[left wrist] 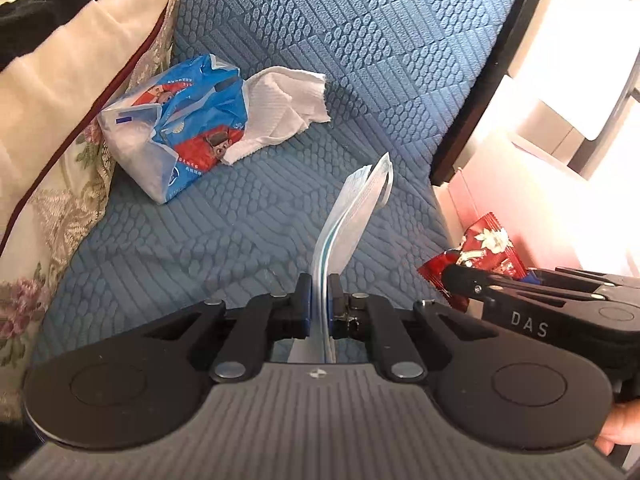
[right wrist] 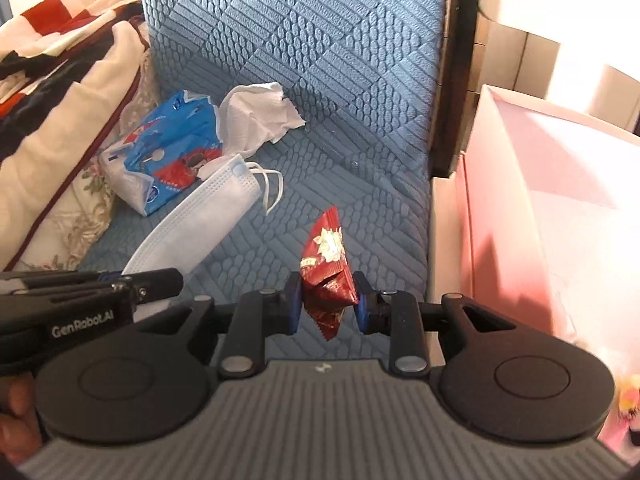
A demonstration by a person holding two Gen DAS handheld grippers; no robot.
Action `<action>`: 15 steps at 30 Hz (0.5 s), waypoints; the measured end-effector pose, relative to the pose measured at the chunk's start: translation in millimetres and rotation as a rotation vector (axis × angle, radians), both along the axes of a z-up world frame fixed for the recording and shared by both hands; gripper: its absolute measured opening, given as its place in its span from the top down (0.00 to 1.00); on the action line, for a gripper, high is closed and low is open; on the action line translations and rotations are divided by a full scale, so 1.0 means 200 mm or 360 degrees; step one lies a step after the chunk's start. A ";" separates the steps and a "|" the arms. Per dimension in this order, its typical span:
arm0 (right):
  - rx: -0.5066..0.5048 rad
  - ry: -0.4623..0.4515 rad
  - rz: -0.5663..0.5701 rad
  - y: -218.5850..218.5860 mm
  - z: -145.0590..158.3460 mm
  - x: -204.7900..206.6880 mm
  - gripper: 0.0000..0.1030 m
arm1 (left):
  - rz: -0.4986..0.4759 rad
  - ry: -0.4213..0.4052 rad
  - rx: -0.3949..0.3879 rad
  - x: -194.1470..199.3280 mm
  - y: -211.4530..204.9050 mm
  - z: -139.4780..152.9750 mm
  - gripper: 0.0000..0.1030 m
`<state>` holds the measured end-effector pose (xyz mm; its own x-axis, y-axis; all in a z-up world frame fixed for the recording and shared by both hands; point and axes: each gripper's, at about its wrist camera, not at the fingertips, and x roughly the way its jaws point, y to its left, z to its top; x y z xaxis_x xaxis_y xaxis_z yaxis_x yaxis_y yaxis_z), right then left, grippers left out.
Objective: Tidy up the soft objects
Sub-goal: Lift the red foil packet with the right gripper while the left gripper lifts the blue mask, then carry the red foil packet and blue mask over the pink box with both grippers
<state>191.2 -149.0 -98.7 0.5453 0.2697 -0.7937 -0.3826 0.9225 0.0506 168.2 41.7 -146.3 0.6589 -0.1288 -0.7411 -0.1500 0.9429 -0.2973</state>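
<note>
A blue quilted cover (right wrist: pixel 320 60), embossed with blocks of ovals and bars, fills the middle of both views and runs up toward 12 o'clock. At 9 to 11 o'clock lies heaped bedding: a cream cushion with dark red piping (left wrist: pixel 68 92), floral brocade fabric (left wrist: pixel 48 216) beneath it, and a red, black and white blanket (right wrist: pixel 48 40) in the right wrist view. At 1 o'clock a dark wooden frame edge (right wrist: pixel 460 80) borders the cover. Beyond it, at 3 o'clock, stands a pink box (right wrist: pixel 540 208) in strong sunlight, with pale tiled wall (right wrist: pixel 516 56) behind, washed out by glare.
</note>
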 end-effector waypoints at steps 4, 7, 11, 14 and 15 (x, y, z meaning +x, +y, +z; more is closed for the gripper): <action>-0.0005 -0.0017 -0.0022 -0.03 0.05 -0.09 0.71 | -0.0013 -0.0016 0.0010 -0.07 -0.02 0.04 0.91; 0.0014 -0.0011 -0.0028 -0.06 0.07 -0.16 0.71 | -0.0008 -0.0024 0.0033 -0.14 -0.05 0.07 0.91; 0.0017 -0.0009 -0.0013 -0.09 0.11 -0.26 0.71 | -0.0027 -0.0023 0.0009 -0.20 -0.09 0.09 0.91; 0.0034 0.0000 -0.0027 -0.13 0.14 -0.32 0.71 | -0.0067 -0.0046 0.0022 -0.22 -0.13 0.14 0.91; 0.0054 0.0013 -0.0041 -0.15 0.15 -0.33 0.71 | -0.0075 -0.0056 0.0023 -0.23 -0.15 0.16 0.91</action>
